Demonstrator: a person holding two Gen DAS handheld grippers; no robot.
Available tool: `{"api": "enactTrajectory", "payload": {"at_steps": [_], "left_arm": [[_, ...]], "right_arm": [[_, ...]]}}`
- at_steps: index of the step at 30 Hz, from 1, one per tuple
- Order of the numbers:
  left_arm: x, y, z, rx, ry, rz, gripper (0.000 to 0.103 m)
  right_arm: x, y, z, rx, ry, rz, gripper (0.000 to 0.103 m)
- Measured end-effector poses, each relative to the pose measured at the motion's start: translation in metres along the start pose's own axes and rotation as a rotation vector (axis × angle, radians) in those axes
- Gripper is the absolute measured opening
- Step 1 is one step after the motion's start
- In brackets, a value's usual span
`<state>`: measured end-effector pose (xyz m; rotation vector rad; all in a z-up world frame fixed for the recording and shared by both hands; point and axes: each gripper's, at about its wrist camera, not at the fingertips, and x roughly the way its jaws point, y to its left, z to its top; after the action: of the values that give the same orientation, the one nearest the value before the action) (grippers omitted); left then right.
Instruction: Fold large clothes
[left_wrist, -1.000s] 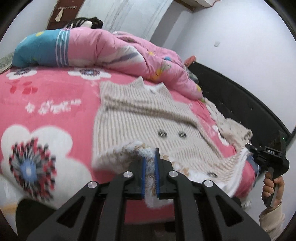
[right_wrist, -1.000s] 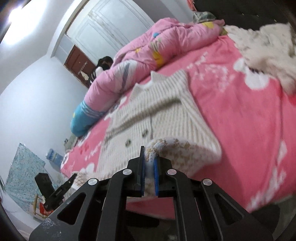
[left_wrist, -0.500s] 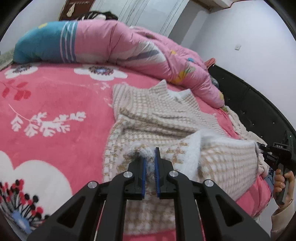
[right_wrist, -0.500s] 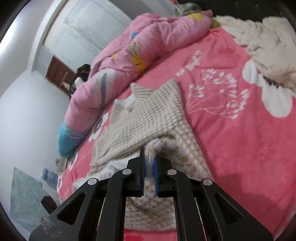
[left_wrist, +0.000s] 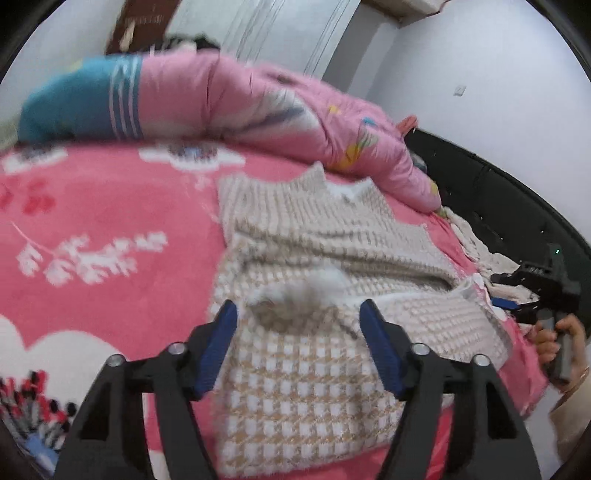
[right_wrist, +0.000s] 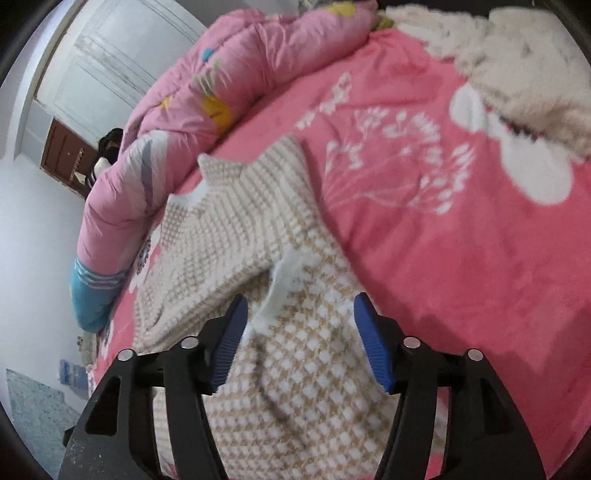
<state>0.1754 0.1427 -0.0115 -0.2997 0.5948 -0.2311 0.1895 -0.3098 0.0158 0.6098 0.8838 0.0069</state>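
1. The beige checked sweater (left_wrist: 317, 266) lies on the pink floral blanket (left_wrist: 110, 221), its collar at the far end near the rolled pink quilt (left_wrist: 258, 107) and its near hem folded up over the body. The fold is loose; a fluffy hem corner (left_wrist: 295, 295) stands up in the left wrist view and could flop back, undoing the fold.
2. The left gripper (left_wrist: 297, 332) is released, its jaws opening with the hem lying between the blue pads (left_wrist: 218, 343) but not pinched. Fluffy yarn could snag on a ribbed pad as the gripper backs away and drag the layer askew.
3. The right gripper (right_wrist: 297, 332) is likewise let go and opening over the right side of the hem, where a white lining strip (right_wrist: 280, 288) sticks out. Pulling away low could catch it.
4. The folded edge looks uneven from left to right, so a further fold might come out crooked unless smoothed first.
5. The cream garment (right_wrist: 517, 62) at the far right sits well apart and seems no obstacle.
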Motion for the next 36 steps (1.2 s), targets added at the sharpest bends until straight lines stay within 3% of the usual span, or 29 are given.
{"api": "enactTrajectory", "payload": {"at_steps": [4, 8, 12, 16, 20, 22, 25, 36], "left_arm": [[-0.026, -0.006, 0.005, 0.026, -0.102, 0.025, 0.073], [-0.044, -0.013, 0.005, 0.038, -0.144, -0.025, 0.075], [-0.042, -0.023, -0.004, 0.062, -0.101, -0.075, 0.075], [-0.018, -0.031, -0.022, 0.092, 0.005, -0.051, 0.075], [0.011, -0.026, -0.041, 0.089, 0.102, 0.003, 0.075], [0.020, -0.018, -0.047, 0.063, 0.135, 0.000, 0.075], [0.019, -0.018, -0.049, 0.074, 0.125, -0.001, 0.075], [0.020, -0.017, -0.049, 0.072, 0.125, -0.008, 0.075]], "right_arm": [[-0.026, 0.019, -0.011, -0.060, -0.032, -0.008, 0.068], [-0.040, 0.060, -0.042, -0.230, -0.025, -0.035, 0.078], [-0.030, 0.097, -0.084, -0.421, 0.034, -0.079, 0.084], [0.004, 0.117, -0.127, -0.573, 0.109, -0.179, 0.084], [0.046, 0.106, -0.139, -0.536, 0.207, -0.241, 0.084], [0.056, 0.099, -0.137, -0.484, 0.228, -0.230, 0.087], [0.061, 0.091, -0.130, -0.419, 0.250, -0.200, 0.088], [0.060, 0.089, -0.131, -0.415, 0.247, -0.212, 0.090]]}}
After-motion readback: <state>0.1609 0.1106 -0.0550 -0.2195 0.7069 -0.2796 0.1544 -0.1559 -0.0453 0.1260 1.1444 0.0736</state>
